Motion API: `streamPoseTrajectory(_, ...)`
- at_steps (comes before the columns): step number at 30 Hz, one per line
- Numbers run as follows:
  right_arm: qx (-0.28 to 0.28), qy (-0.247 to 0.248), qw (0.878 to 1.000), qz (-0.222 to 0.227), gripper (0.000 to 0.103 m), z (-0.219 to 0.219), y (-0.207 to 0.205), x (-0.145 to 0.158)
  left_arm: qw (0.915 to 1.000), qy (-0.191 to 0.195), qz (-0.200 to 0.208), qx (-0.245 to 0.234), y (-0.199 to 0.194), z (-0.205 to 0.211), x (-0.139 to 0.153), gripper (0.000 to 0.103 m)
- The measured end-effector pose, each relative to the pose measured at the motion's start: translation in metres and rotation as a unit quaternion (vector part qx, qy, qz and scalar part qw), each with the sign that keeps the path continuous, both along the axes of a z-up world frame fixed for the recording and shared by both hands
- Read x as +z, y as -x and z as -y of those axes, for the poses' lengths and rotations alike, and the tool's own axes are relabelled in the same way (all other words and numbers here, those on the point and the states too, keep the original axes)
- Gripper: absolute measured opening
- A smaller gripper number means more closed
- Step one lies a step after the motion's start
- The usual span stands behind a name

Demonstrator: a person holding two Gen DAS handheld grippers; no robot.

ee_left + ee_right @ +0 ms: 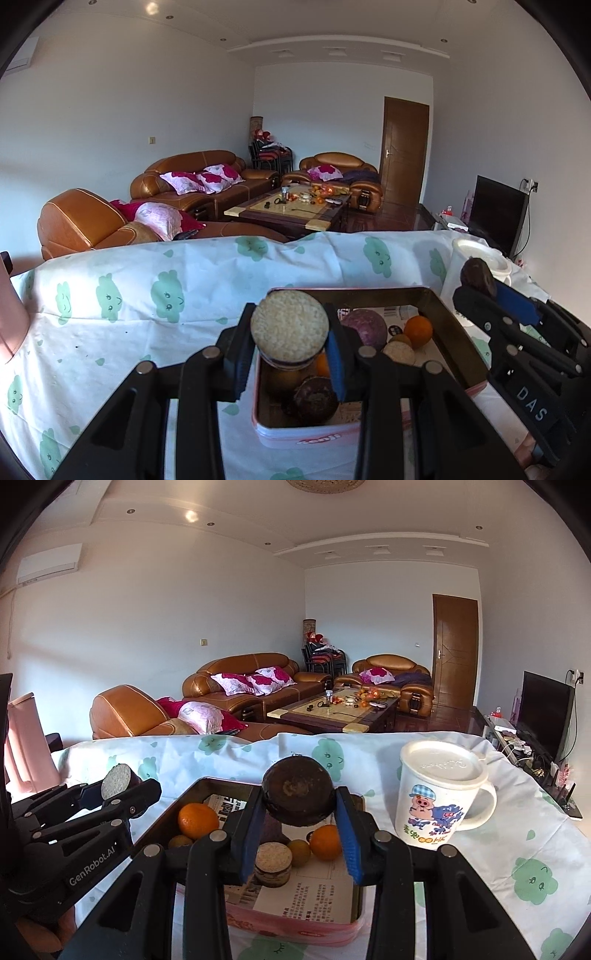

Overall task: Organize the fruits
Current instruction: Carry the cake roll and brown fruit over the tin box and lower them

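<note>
A pink tin box (pixel 306 432) (pixel 295 928) lined with newspaper sits on the cloud-print cloth. It holds oranges (pixel 418 331) (pixel 197 820), a purple fruit (pixel 364 326), small brown fruits and a cut piece (pixel 272 863). My left gripper (pixel 290 341) is shut on a cut fruit with a pale grainy face (pixel 290 325), held above the box's near left part; it also shows in the right wrist view (pixel 117 779). My right gripper (pixel 301 821) is shut on a dark brown round fruit (pixel 298 795), held above the box; the fruit also shows in the left wrist view (pixel 478 277).
A white lidded mug (pixel 439 794) with a cartoon pig stands right of the box. A pink object (pixel 11 317) stands at the table's left edge. Beyond the table's far edge are brown sofas (pixel 192 177) and a coffee table (pixel 291 210).
</note>
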State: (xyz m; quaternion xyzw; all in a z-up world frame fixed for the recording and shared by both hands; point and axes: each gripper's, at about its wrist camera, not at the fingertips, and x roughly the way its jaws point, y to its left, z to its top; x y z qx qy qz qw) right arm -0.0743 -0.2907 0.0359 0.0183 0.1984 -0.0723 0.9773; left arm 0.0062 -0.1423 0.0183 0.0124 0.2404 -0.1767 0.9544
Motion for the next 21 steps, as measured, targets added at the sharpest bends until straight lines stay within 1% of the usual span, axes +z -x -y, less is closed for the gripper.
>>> streamPoseTrajectory(3,-0.006,0.001,1.000,-0.006,0.040,0.005,-0.003,-0.001,0.9999,0.004,-0.012,-0.007,-0.005,0.005,-0.004,0.036)
streamPoseTrajectory(7,-0.024,0.013,1.000,-0.007,0.040,0.012,-0.005,-0.001,0.9998,0.001,-0.019,-0.007,-0.008,0.004,-0.010,0.036)
streamPoseTrajectory(11,-0.035,-0.003,0.999,-0.017,0.040,0.024,-0.010,-0.005,0.9998,0.005,-0.017,-0.011,-0.012,0.006,-0.008,0.036)
streamPoseTrajectory(14,-0.034,-0.008,0.999,-0.022,0.040,0.025,-0.015,-0.006,0.9995,-0.001,-0.022,-0.022,-0.017,0.015,-0.006,0.036)
streamPoseTrajectory(18,-0.043,-0.007,0.999,-0.021,0.040,0.027,-0.022,-0.004,0.9990,-0.005,-0.038,-0.021,-0.027,0.027,-0.004,0.036)
streamPoseTrajectory(21,-0.047,-0.002,0.998,-0.030,0.040,0.028,-0.035,-0.004,0.9980,-0.028,-0.054,-0.018,-0.038,0.040,-0.004,0.036)
